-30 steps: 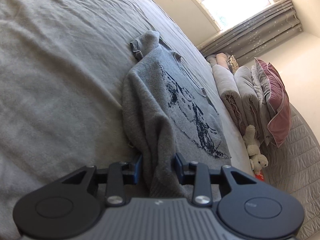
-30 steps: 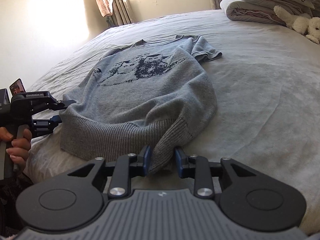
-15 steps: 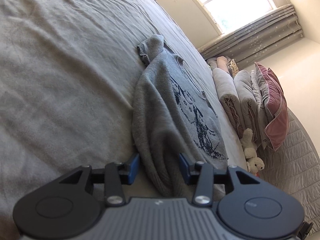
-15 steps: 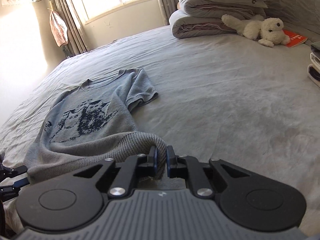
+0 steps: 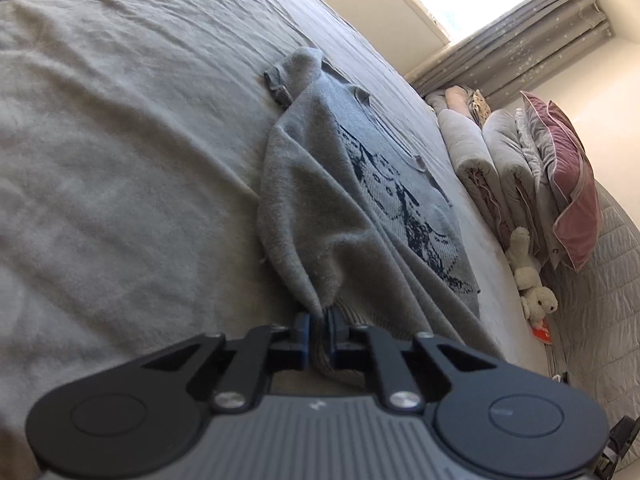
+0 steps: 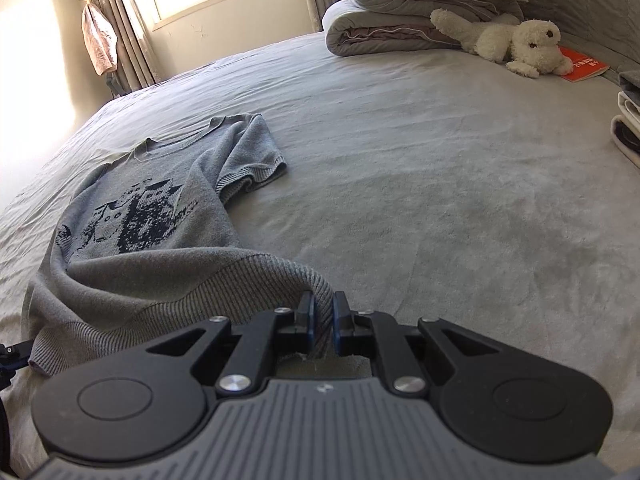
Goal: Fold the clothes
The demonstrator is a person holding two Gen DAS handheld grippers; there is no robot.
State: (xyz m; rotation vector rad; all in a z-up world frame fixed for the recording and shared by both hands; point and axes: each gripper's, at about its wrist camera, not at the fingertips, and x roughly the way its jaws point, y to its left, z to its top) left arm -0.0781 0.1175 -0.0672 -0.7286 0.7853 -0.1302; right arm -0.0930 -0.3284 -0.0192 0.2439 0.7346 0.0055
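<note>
The grey sweater [image 6: 160,216] is pinched at its ribbed hem by the left gripper [image 5: 319,334] and right gripper [image 6: 321,322], both clamped tight. The hem is probably held so it can be folded up across the bed [image 6: 440,200].

A grey knitted short-sleeved sweater [image 6: 160,216] lies front side up on a bed covered with a grey sheet [image 6: 440,208]. A dark blue pixel-style picture covers its chest. The neckline points toward the window end of the bed — one short sleeve spreads out flat beside it, its ribbed cuff slightly rumpled. The upper half rests flat on the sheet. The lower half is lifted and stretched into folds: the ribbed hem is pinched at one corner by the left hand-held gripper [image 5: 319,330] and at the other by the right hand-held gripper [image 6: 321,322] — the band curves up between them.
</note>
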